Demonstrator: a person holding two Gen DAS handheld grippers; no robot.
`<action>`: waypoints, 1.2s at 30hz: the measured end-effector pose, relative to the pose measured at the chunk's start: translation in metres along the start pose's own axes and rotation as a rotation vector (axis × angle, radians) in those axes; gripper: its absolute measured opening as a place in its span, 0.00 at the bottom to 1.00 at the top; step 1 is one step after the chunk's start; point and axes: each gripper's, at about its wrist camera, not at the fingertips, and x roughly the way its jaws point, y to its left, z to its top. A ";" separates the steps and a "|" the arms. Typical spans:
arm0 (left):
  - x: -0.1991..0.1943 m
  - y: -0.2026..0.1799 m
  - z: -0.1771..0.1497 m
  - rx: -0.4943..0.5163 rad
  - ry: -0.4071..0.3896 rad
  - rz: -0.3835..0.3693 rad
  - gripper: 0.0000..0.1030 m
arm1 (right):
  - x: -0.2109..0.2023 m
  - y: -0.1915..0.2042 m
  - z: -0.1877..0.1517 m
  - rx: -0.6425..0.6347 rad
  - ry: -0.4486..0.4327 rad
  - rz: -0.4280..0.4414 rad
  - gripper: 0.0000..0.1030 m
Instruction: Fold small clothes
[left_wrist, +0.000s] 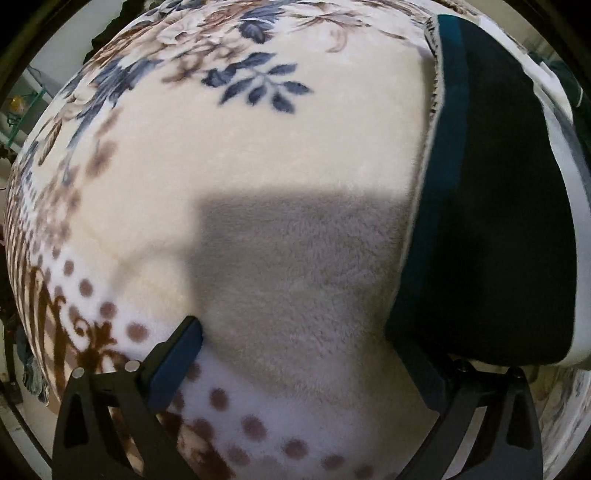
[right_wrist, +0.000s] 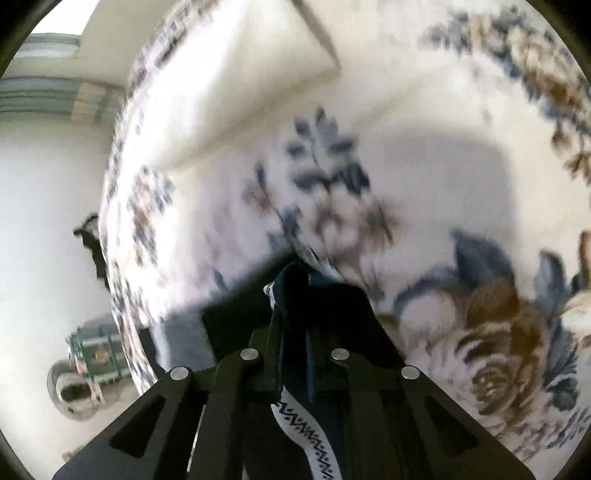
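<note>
While the left gripper (left_wrist: 299, 354) is seen with its fingers spread wide over the fleece blanket (left_wrist: 280, 155), nothing is held between them, just fuzzy cream pile with a blocky shadow across it. One blue-padded finger (left_wrist: 177, 363) is angled up at lower left; the other is mostly lost behind the dark garment (left_wrist: 491, 221) at the right, so whether it's touching the cloth can't be told. That garment, black with a teal band along its edge, is laid on the blanket at the right side of the left wrist view, and a strip of patterned white trim can be made out at its top corner. Further out, brown dots, scrollwork and blue-grey leaves are printed across the blanket.

Over in the right wrist view, the right gripper (right_wrist: 295, 291) is seen pressed together on a bunched fold of the same dark garment (right_wrist: 295, 295), with a white zigzag-patterned band (right_wrist: 306, 439) draped down near the camera. Beyond that it's all pretty blurry: the floral blanket (right_wrist: 461, 184) fills the frame, and a pale wall is seen off to the left.
</note>
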 end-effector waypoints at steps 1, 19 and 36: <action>0.000 0.002 0.001 0.000 0.005 -0.009 1.00 | -0.007 0.007 0.006 -0.016 -0.028 -0.016 0.08; -0.064 0.067 0.020 -0.141 -0.021 -0.077 1.00 | -0.002 -0.093 -0.119 0.259 0.379 0.043 0.50; -0.096 -0.003 0.086 -0.040 -0.169 -0.165 1.00 | -0.032 -0.090 -0.100 0.089 0.319 -0.113 0.26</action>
